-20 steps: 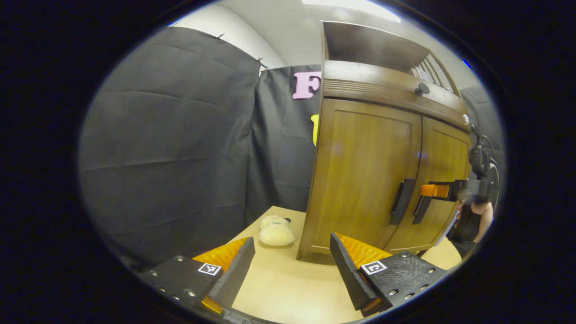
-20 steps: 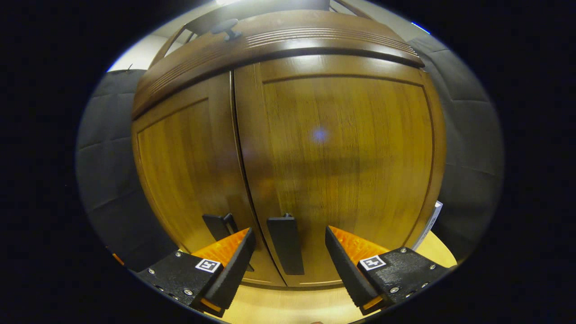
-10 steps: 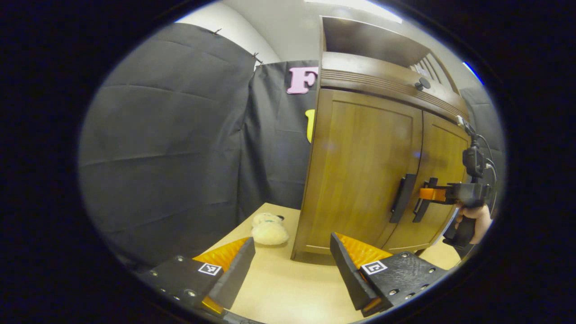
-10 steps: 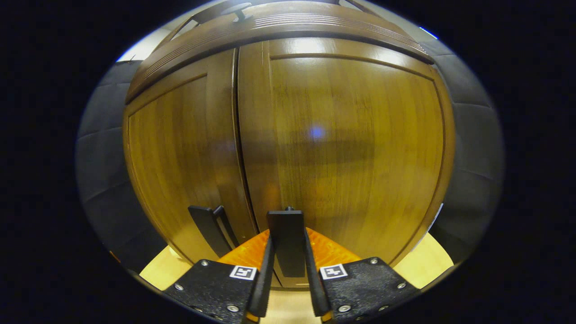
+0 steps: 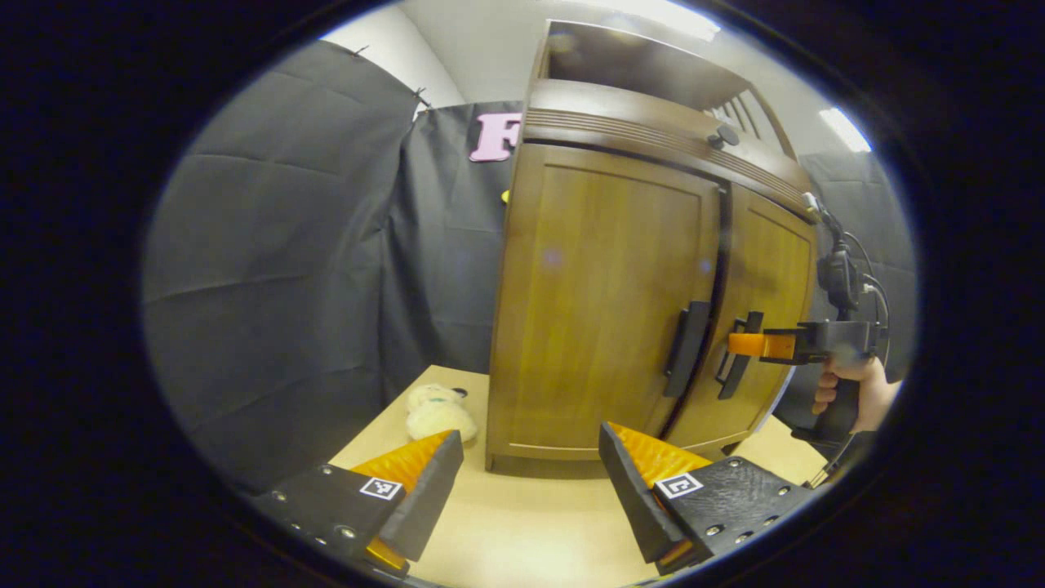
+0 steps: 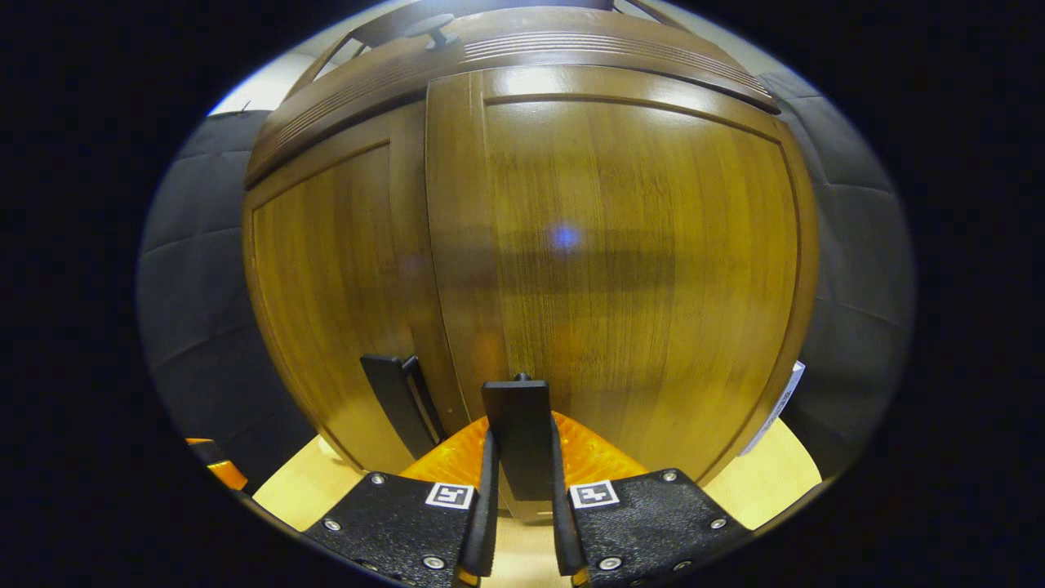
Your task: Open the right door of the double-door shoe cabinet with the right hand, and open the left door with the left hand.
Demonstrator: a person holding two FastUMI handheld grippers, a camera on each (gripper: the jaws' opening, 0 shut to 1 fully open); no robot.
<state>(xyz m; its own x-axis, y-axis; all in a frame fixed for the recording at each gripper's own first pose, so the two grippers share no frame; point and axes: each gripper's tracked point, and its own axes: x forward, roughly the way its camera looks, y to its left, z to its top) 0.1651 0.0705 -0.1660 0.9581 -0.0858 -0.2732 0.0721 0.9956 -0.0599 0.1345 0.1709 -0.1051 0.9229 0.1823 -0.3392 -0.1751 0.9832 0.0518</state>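
I am clamping my right gripper (image 6: 519, 523) on the right door's handle (image 6: 517, 437); my left gripper (image 5: 529, 482) is hanging open above the table (image 5: 522, 531).

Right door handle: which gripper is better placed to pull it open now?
Right. The right gripper is shut on the right door handle, and the right door stands slightly ajar. The left gripper hangs open, short of the cabinet.

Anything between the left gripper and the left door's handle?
No: in the left gripper view, bare tabletop and air separate the open left gripper from the left door handle.
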